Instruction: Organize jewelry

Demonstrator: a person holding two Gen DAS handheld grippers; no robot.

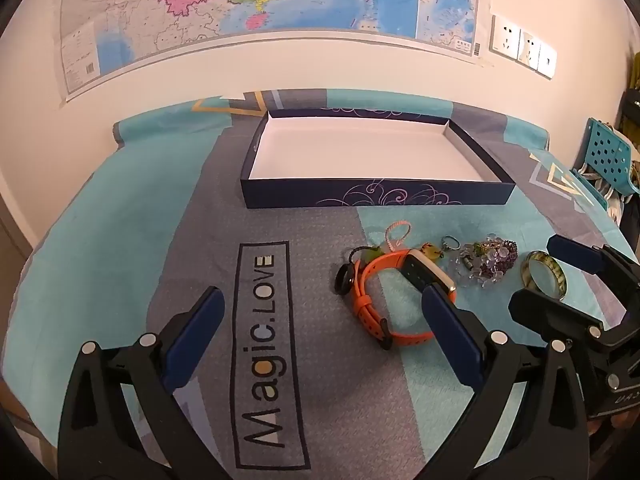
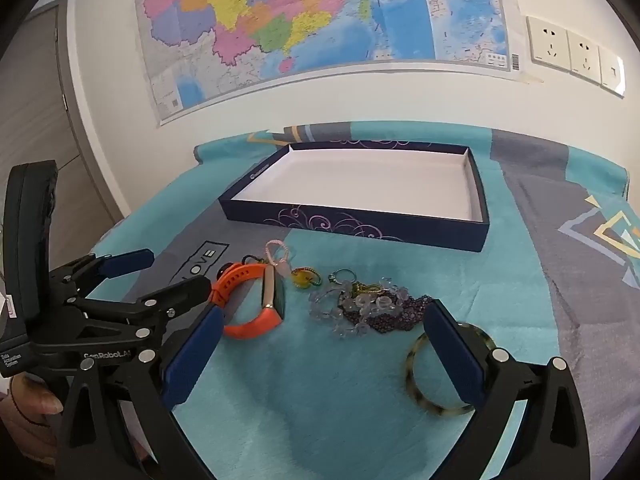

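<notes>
While right gripper (image 2: 322, 332) gapes, bangle (image 2: 440, 376) at right finger

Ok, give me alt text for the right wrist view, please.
The open right claw hovers over a teal cloth, its right finger beside a mottled bangle. Ahead lie a bead pile, an orange watch and an empty navy box.
</notes>
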